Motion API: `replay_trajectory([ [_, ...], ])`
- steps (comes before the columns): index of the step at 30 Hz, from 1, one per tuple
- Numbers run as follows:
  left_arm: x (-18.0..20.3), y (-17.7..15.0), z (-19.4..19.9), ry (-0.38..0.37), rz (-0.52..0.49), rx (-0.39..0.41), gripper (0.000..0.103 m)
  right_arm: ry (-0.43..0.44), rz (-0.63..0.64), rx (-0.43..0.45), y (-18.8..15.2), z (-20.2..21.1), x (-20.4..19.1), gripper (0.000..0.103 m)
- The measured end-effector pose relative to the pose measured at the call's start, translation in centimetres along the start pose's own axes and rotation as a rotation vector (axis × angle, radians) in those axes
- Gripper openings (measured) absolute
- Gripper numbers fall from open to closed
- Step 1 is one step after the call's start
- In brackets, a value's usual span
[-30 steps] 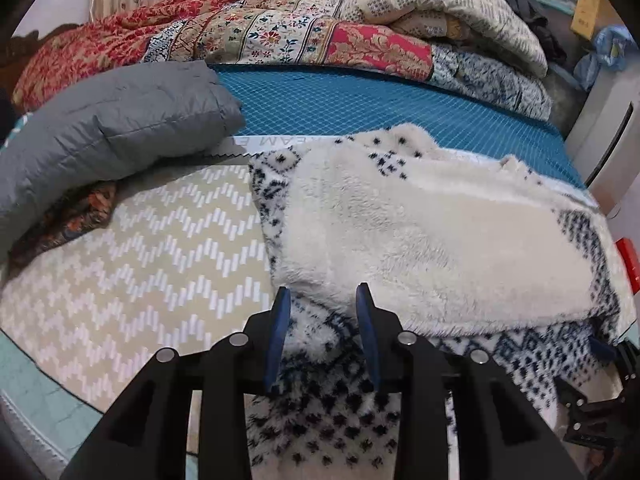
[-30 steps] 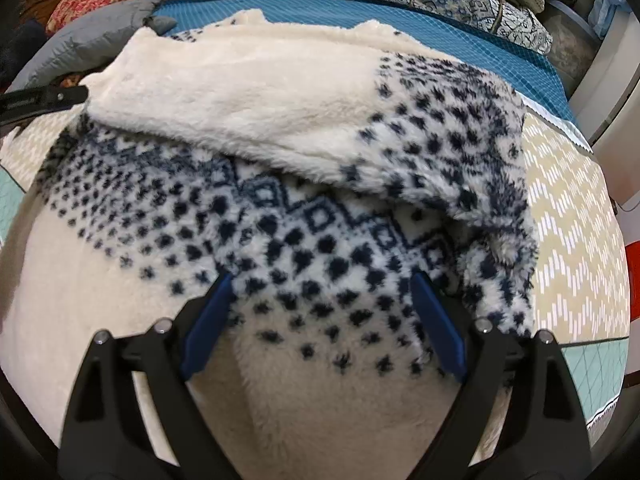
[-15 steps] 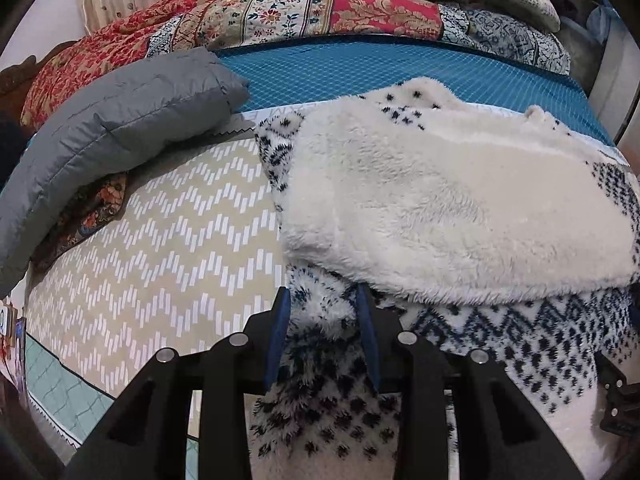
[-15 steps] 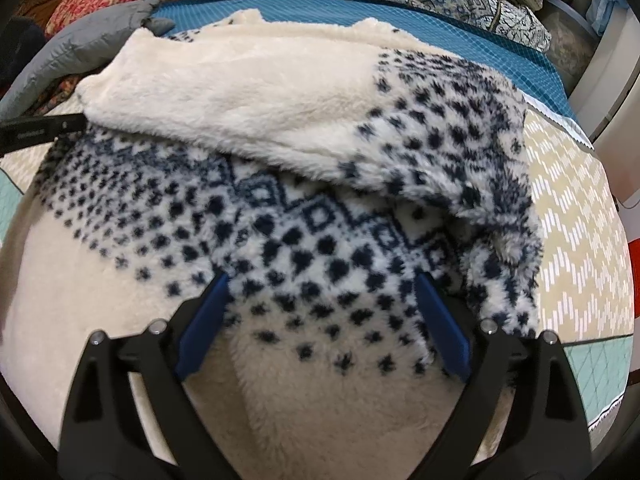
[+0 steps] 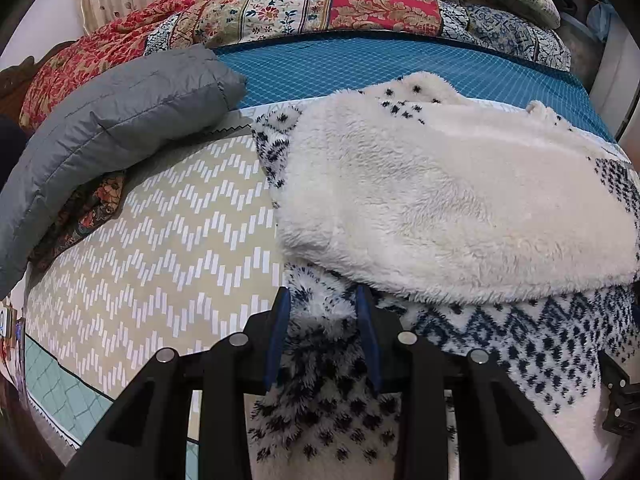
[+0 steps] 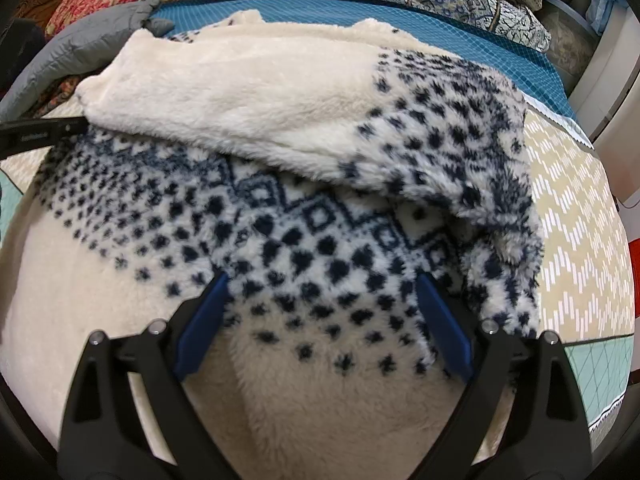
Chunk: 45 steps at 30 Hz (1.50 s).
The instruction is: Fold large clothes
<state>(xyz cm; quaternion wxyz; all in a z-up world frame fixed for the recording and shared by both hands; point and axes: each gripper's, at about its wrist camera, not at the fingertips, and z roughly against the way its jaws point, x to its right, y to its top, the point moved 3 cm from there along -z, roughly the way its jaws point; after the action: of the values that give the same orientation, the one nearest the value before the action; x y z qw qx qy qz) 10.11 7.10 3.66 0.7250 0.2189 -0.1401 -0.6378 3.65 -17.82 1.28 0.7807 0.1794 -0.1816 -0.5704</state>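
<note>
A cream fleece sweater [image 5: 440, 200] with a navy dotted pattern lies on the bed, one cream sleeve folded across its body. My left gripper [image 5: 322, 300] is shut on a bunched edge of the sweater at its left side. In the right wrist view the sweater [image 6: 280, 128] fills the frame. My right gripper [image 6: 320, 284] is wide open, its blue fingers [image 6: 438, 312] resting over the patterned body, holding nothing. The left gripper's black body [image 6: 36, 136] shows at the left edge there.
A beige zigzag bed cover [image 5: 160, 248] lies under the sweater. A grey puffer jacket [image 5: 112, 120] sits at the left. A teal sheet [image 5: 360, 64] and patterned quilts [image 5: 320, 8] are piled at the back. The bed edge is at the right [image 6: 600, 380].
My left gripper has moved forward with the sweater edge pinched in it, bunching the fabric toward the folded sleeve. The right gripper has barely moved and stays open.
</note>
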Motion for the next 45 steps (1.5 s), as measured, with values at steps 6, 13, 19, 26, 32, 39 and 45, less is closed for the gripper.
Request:
replay_trajectory([
  [6,0.0,0.1,-0.1,0.001,-0.003,-0.001,0.000,0.061,-0.016,0.048,0.4,2.5,0.4,0.084],
  [13,-1.2,0.8,1.4,-0.036,0.061,0.064,0.000,0.158,-0.290,0.211,2.6,7.2,8.1,0.081],
  [19,-2.3,4.2,4.2,-0.098,0.100,0.216,0.000,0.054,-0.414,0.204,5.3,5.4,14.7,0.081],
  [26,2.8,6.4,0.3,-0.095,-0.067,0.199,0.000,0.107,-0.451,0.100,9.0,-0.6,15.4,0.081],
  [32,4.6,5.3,-4.6,-0.034,-0.135,0.128,0.000,0.186,-0.479,0.030,9.2,-4.7,14.9,0.028],
  [39,4.8,4.5,-4.2,0.016,-0.114,0.190,0.000,-0.076,-0.253,0.185,13.1,-3.0,12.7,0.015],
  [45,5.8,4.3,-5.2,0.060,-0.164,0.212,0.000,-0.115,-0.263,0.157,11.7,-6.5,13.4,0.030],
])
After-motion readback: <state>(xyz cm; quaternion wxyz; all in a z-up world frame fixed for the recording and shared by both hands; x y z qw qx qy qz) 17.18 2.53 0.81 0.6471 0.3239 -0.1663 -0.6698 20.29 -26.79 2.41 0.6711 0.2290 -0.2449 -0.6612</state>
